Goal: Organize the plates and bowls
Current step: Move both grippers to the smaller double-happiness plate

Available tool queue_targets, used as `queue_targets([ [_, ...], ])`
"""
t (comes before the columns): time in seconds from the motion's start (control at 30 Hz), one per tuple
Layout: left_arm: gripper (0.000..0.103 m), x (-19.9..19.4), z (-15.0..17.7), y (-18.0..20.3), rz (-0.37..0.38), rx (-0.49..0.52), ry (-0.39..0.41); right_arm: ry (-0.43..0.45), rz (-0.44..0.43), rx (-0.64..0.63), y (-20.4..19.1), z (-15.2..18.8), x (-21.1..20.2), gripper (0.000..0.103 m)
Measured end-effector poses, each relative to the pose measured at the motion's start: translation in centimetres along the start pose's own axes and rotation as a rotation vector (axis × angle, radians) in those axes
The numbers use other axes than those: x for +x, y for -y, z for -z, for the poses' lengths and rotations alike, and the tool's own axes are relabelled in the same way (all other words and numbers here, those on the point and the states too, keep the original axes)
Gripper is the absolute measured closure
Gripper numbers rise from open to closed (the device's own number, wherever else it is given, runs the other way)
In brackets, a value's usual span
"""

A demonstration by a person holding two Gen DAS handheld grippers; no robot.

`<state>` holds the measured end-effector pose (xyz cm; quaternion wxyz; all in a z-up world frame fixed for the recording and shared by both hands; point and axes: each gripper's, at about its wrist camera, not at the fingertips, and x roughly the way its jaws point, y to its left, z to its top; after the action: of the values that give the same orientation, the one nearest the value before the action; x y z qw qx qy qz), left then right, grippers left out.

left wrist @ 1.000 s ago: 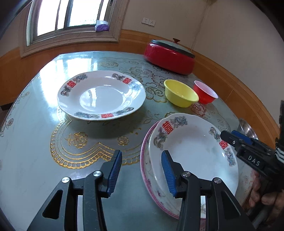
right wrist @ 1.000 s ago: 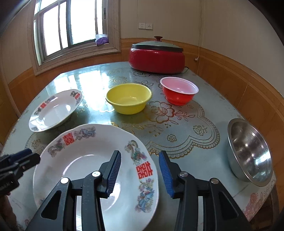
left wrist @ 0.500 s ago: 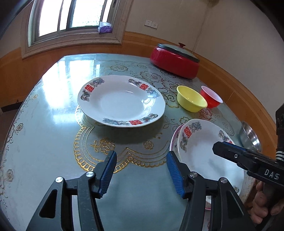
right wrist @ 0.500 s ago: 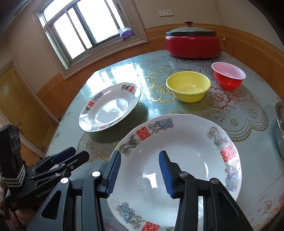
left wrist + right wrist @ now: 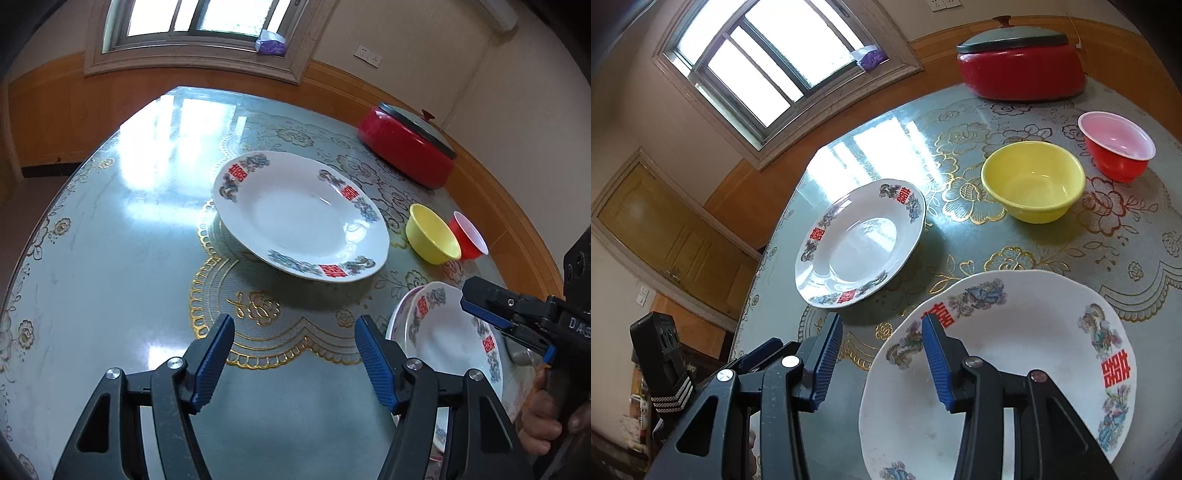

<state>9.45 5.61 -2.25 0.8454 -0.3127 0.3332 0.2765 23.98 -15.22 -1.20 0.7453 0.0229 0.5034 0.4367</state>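
**Two plates stacked, one lone plate waiting**

Two grippers are working over a round glass-topped table.

- Left gripper: jaws are opening wider than a second ago, with nothing between them; it is swinging away from the stack and now facing the lone double-happiness plate at table centre.
- Right gripper: jaws parted and unchanged, grasping nothing; its right finger is hanging over the near rim of the top plate, and whether it is touching I cannot tell.
- Stack: the top plate is sitting on a pink-rimmed plate, at the table's near right edge in the left view.
- Bowls: yellow bowl and red bowl are standing side by side beyond the plates, unstacked; a red lidded pot is behind them.

Meaning for the task, as a judgement: the stacked pair looks settled, and the left gripper's widening and turning suggest the lone plate is the next item to collect; bowls remain to be nested.
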Motion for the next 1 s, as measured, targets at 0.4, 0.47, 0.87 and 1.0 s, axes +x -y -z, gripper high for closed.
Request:
queue_targets([
  [0.4, 0.035, 0.3, -5.6, -5.7, 0.043, 0.065, 0.015, 0.009, 0.052, 0.139, -0.4, -3.1, 3.9, 0.057],
  [0.47, 0.036, 0.7, -6.5, -6.1, 0.047, 0.081, 0.021, 0.008, 0.078, 0.164, -0.2, -3.6, 4.6, 0.057],
  [0.87, 0.043, 7.1, -11.9, -7.5, 0.132, 0.128, -0.023, -0.029, 0.129, 0.265, 1.7, -6.0, 9.5, 0.057],
  [1.0, 0.051, 9.7, -13.0, -7.6, 0.160, 0.131, -0.064, -0.038, 0.123, 0.240, 1.0, -6.6, 10.9, 0.055],
])
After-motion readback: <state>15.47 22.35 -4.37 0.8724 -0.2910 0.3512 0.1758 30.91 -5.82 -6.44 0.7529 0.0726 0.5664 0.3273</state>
